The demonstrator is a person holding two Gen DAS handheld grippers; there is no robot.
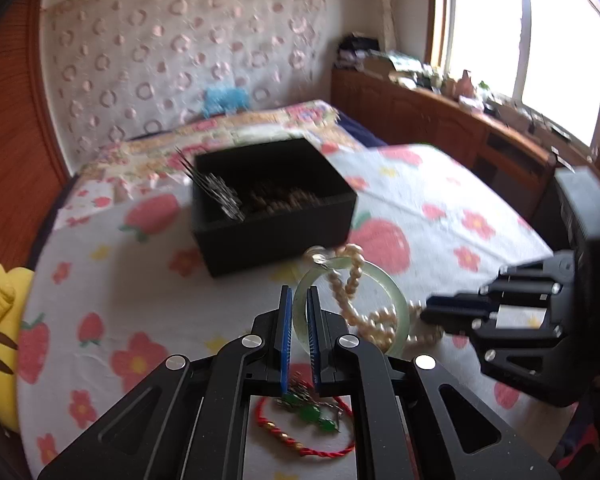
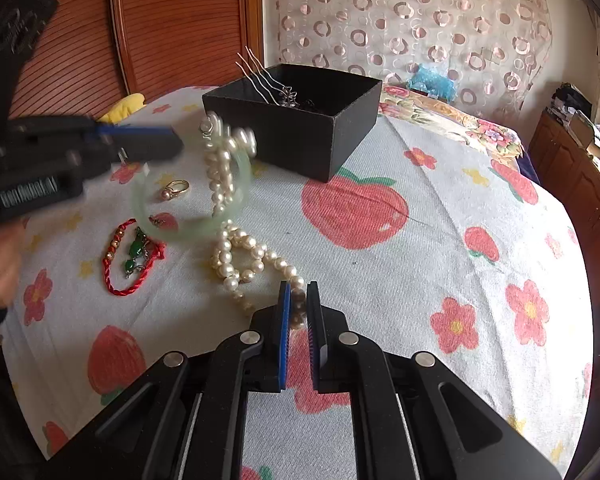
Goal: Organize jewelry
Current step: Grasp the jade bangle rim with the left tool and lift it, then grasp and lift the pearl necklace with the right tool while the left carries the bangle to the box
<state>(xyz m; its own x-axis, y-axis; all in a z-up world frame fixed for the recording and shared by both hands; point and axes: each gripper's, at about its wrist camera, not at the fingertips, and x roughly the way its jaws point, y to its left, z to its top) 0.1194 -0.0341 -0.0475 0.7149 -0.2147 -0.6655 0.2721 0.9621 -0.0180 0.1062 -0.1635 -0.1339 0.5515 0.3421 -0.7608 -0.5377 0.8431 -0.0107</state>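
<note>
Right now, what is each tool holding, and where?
The left tool pinches the green bangle by its rim. The right tool pinches the pearl necklace at one end of its strand.

Home bedroom — bed [image 2: 420,240], wooden headboard [image 2: 180,20]

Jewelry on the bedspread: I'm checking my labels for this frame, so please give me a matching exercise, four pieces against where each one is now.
Things:
1. jade bangle
2. pearl necklace
3. red cord bracelet
4. hair comb

Places:
A. standing in the black box
B. clamped in the left gripper
C. lying loose on the bedspread
D. one end pinched by the right gripper, part looped over the bangle

Pairs: 1-B, 2-D, 3-C, 4-A
</note>
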